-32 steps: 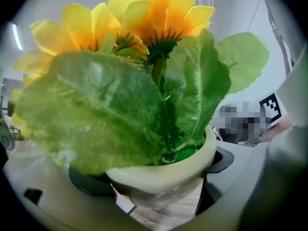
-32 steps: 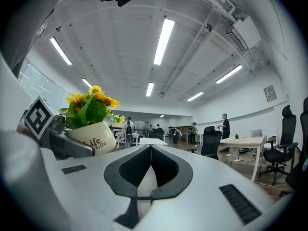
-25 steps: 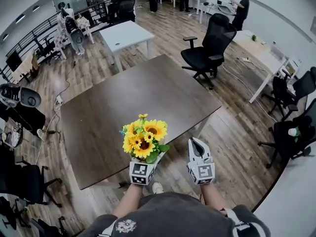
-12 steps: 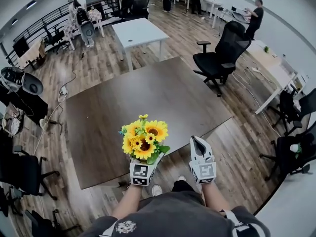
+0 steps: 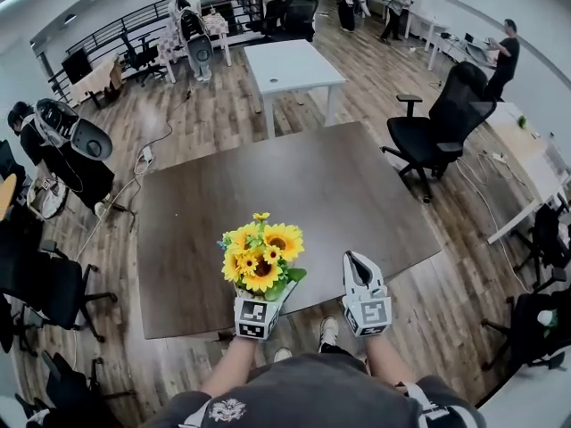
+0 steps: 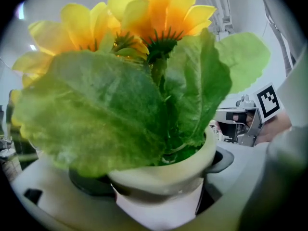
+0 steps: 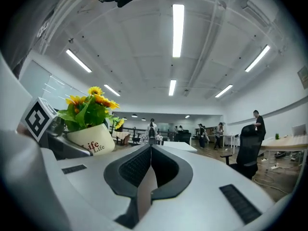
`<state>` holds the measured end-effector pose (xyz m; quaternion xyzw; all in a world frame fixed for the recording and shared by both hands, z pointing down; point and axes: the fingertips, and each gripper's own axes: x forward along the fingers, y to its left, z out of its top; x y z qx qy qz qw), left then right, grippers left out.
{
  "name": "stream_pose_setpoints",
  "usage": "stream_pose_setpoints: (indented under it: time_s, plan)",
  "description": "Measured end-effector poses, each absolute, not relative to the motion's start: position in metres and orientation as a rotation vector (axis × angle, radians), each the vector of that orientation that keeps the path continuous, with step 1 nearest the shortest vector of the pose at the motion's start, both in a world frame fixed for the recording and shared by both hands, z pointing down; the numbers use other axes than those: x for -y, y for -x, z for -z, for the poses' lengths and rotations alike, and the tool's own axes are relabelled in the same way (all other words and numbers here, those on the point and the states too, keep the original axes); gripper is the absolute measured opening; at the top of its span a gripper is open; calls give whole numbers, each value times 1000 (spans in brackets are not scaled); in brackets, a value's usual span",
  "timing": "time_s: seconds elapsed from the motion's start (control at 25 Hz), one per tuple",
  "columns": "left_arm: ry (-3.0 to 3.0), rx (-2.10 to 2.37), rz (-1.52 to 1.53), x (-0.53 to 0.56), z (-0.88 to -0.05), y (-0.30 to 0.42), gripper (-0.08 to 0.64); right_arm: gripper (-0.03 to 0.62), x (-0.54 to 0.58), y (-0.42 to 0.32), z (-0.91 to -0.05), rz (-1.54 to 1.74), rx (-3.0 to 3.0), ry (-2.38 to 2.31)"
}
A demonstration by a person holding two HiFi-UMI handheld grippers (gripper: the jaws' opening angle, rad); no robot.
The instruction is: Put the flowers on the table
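Observation:
A bunch of yellow sunflowers [image 5: 260,257] with green leaves stands in a small cream pot [image 6: 166,174]. My left gripper [image 5: 261,298] is shut on that pot and holds it upright above the near edge of the dark brown table [image 5: 294,194]. In the left gripper view the leaves and blooms fill nearly the whole picture. My right gripper [image 5: 359,267] is shut, holds nothing, and hangs beside the left one over the table's near edge. In the right gripper view the flower pot [image 7: 90,139] shows at left, with print on its side.
A white table [image 5: 294,64] stands beyond the brown one. A black office chair [image 5: 439,127] is at the right, more chairs [image 5: 40,283] at the left. Several people stand at desks at the far end of the room. Wooden floor surrounds the table.
The table has slid right and nearer in the head view as the person steps toward it. Both grippers keep their places; the left one still holds the pot.

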<state>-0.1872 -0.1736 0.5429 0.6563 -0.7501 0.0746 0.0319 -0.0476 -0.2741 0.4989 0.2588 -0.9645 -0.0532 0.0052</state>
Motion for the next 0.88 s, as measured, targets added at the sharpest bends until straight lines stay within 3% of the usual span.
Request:
stream_pose_setpoints:
  time_s: [0.48, 0.88]
  plan:
    - [-1893, 2431, -330, 258, -523, 202, 555, 23, 369, 89, -483, 82, 3148, -552]
    - [-1751, 2498, -349, 266, -541, 212, 555, 23, 387, 122, -503, 81, 3148, -316]
